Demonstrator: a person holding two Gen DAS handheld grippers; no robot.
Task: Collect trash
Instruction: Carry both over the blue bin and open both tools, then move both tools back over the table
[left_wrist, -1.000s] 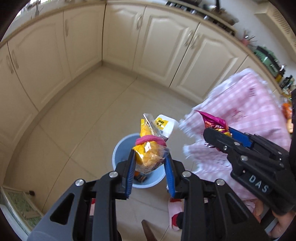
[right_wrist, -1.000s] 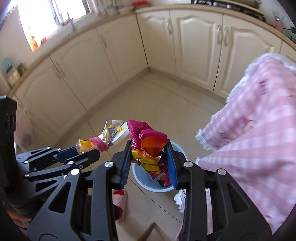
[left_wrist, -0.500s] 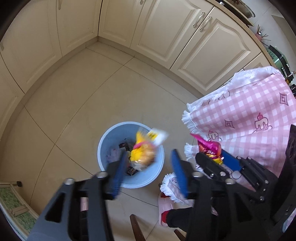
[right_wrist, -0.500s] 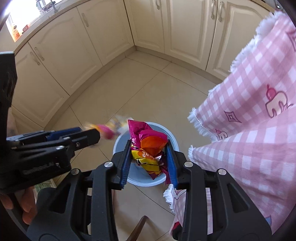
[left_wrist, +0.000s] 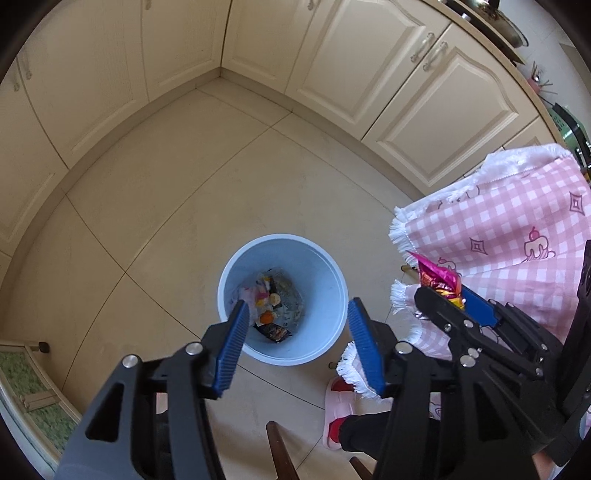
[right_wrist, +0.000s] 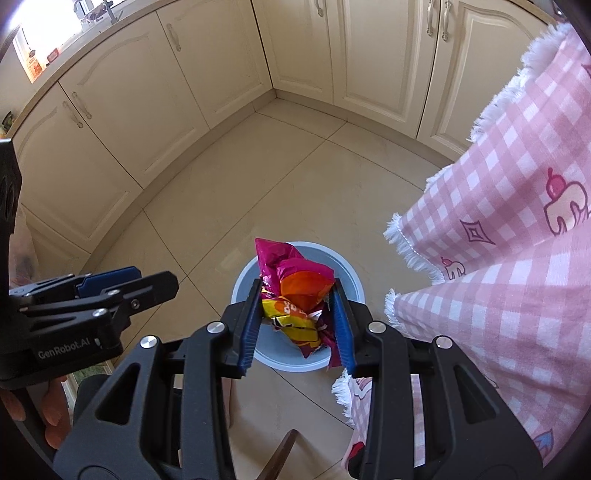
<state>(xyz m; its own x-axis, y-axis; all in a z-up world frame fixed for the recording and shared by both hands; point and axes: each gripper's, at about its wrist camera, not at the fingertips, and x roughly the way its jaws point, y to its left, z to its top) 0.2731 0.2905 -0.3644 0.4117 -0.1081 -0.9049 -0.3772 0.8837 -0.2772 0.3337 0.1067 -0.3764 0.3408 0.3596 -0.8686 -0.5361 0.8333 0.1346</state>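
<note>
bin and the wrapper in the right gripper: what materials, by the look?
Blue bin: likely moulded plastic, smooth matte walls, uniform colour, thin rolled rim. Snack wrapper clamped in the right gripper: probably metallised plastic film, glossy, sharply crinkled, printed magenta, orange and yellow.

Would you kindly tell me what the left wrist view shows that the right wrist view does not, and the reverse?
Only the left wrist view shows the open left gripper with nothing between its blue pads, the trash at the bottom of the round light-blue plastic bin, and a pink slipper.

Only the right wrist view shows the right gripper clamped on the crumpled magenta and orange snack wrapper above the bin, and the sunlit window corner.

Both show the bin, cream cabinets, beige tiled floor and pink checked tablecloth.
</note>
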